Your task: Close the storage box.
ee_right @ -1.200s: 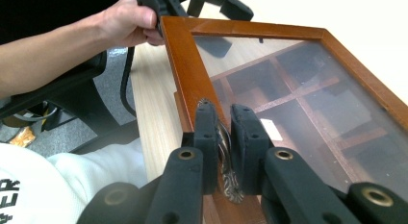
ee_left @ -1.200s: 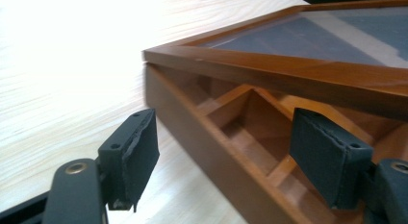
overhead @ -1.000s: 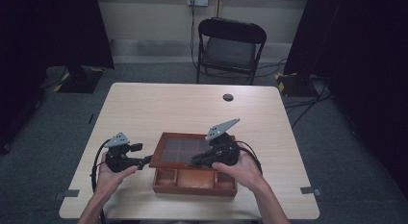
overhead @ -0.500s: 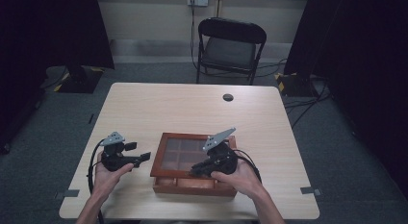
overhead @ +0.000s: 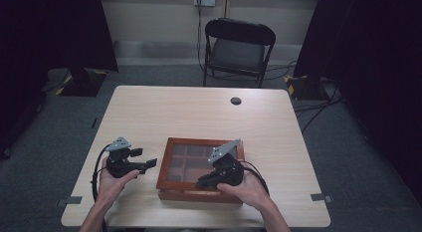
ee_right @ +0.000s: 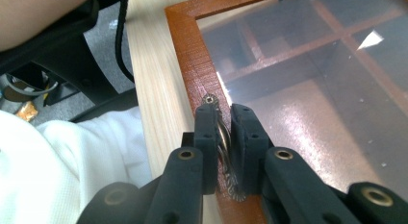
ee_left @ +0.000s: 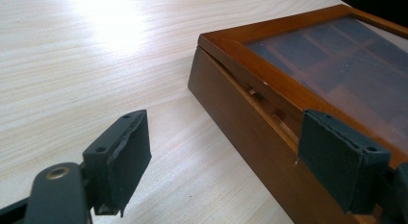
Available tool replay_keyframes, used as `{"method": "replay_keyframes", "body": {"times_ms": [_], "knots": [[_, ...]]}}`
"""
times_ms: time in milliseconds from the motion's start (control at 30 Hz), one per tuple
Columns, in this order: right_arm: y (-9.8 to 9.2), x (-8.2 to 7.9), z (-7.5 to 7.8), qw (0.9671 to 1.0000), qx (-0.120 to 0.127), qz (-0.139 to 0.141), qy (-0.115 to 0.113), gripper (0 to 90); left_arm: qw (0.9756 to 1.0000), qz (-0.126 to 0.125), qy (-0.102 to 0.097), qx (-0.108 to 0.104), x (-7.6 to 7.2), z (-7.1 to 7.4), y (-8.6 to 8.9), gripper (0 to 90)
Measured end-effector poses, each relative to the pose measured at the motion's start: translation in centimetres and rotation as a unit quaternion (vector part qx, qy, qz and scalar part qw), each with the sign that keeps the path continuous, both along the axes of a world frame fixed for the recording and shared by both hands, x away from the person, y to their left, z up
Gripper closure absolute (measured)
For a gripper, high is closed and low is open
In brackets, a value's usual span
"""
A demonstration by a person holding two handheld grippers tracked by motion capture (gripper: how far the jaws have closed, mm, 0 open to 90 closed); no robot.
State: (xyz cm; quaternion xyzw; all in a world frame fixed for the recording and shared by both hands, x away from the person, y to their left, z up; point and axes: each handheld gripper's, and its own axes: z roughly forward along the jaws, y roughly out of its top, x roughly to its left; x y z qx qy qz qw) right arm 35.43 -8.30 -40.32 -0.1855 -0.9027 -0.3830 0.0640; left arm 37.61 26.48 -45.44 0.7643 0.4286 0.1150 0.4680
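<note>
**Pinching the latch at the lid's front edge**

Starting at the left: the left gripper sits low over the pale wooden table, jaws spread wide with nothing between them, aimed at the left side of the wooden box. In the left gripper view the box's corner lies just ahead of the pads, and a thin gap shows between the lid and the base along that side (the lid is slightly lifted there).

Centre now: the box lies near the person's edge of the table, its glass lid showing divided compartments beneath.

Over to the right: the right gripper is nearly closed, jaws clamped on a small metal latch on the lid's front frame. A round black disc sits well apart, toward the far edge by the folding chair.
</note>
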Motion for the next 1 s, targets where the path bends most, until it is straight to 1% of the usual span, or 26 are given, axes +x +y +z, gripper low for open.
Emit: {"method": "replay_keyframes", "body": {"times_ms": [33, 100, 133, 233, 267, 300, 400, 433, 467, 567, 600, 733, 800, 833, 900, 933, 967, 1000], "knots": [[0.0, -0.1, -0.1, 1.0000, -0.005, -0.002, -0.001, 82.1, 1.0000, 0.000, 0.000, 0.001, 0.0, 0.0, 0.0, 18.6], [0.1, -0.1, -0.3, 1.0000, -0.006, -0.001, 0.002, 82.1, 1.0000, -0.001, 0.000, 0.000, 0.0, 0.0, 0.0, 18.6], [0.2, -0.1, -0.6, 0.9999, -0.011, -0.001, 0.002, 82.2, 1.0000, -0.001, 0.000, 0.000, 0.0, 0.0, 0.0, 18.7], [0.2, -0.1, -0.8, 0.9999, -0.015, 0.001, 0.004, 82.2, 1.0000, -0.001, 0.001, -0.002, 0.0, 0.0, 0.0, 18.7], [0.4, -0.1, -1.1, 0.9998, -0.021, 0.003, 0.005, 82.3, 1.0000, -0.003, 0.001, -0.002, 0.0, 0.0, -0.1, 18.6], [0.4, -0.1, -1.3, 0.9997, -0.024, 0.004, 0.005, 82.3, 1.0000, -0.005, 0.001, 0.002, 0.0, 0.0, -0.1, 18.7], [0.5, -0.1, -1.7, 0.9996, -0.024, 0.004, 0.011, 82.4, 1.0000, -0.003, 0.001, 0.002, 0.0, 0.0, -0.2, 18.6], [0.5, 0.0, -1.8, 0.9997, -0.019, 0.008, 0.010, 82.4, 1.0000, -0.003, 0.001, 0.002, 0.0, 0.0, -0.2, 18.6], [0.5, -0.1, -1.8, 0.9996, -0.024, 0.004, 0.012, 82.4, 1.0000, -0.004, 0.000, 0.003, 0.0, -0.1, -0.1, 18.7], [0.5, -0.1, -2.0, 0.9996, -0.023, 0.007, 0.015, 82.5, 1.0000, -0.005, 0.001, 0.004, 0.0, -0.1, -0.2, 18.7], [0.5, -0.1, -2.0, 0.9995, -0.028, 0.006, 0.015, 82.4, 1.0000, -0.005, 0.002, 0.004, 0.0, -0.1, -0.2, 18.7], [0.5, -0.1, -2.2, 0.9996, -0.025, 0.010, 0.013, 82.5, 1.0000, -0.007, 0.003, 0.003, -0.1, -0.2, -0.4, 18.8], [0.5, 0.0, -2.2, 0.9995, -0.025, 0.010, 0.016, 82.2, 0.9999, -0.008, 0.004, 0.006, 0.0, -0.2, -0.4, 18.9], [0.5, 0.1, -2.3, 0.9996, -0.020, 0.009, 0.018, 79.2, 0.9999, -0.007, 0.004, 0.007, 0.0, -0.2, -0.5, 19.0], [0.3, 0.2, -2.3, 0.9997, -0.018, -0.001, 0.017, 69.7, 0.9999, -0.008, 0.004, 0.011, 0.0, -0.2, -0.5, 19.4], [0.1, 0.3, -2.3, 0.9999, -0.003, -0.004, 0.016, 61.9, 0.9999, -0.006, 0.003, 0.014, 0.0, -0.2, -0.5, 19.4], [-0.2, 0.5, -2.1, 0.9997, 0.008, -0.018, 0.014, 57.5, 0.9998, -0.006, 0.001, 0.021, 0.0, -0.2, -0.4, 19.6], [-0.7, 0.6, -1.8, 0.9994, 0.019, -0.028, 0.007, 57.0, 0.9998, -0.002, 0.001, 0.022, 0.0, -0.3, -0.4, 19.9]]}}
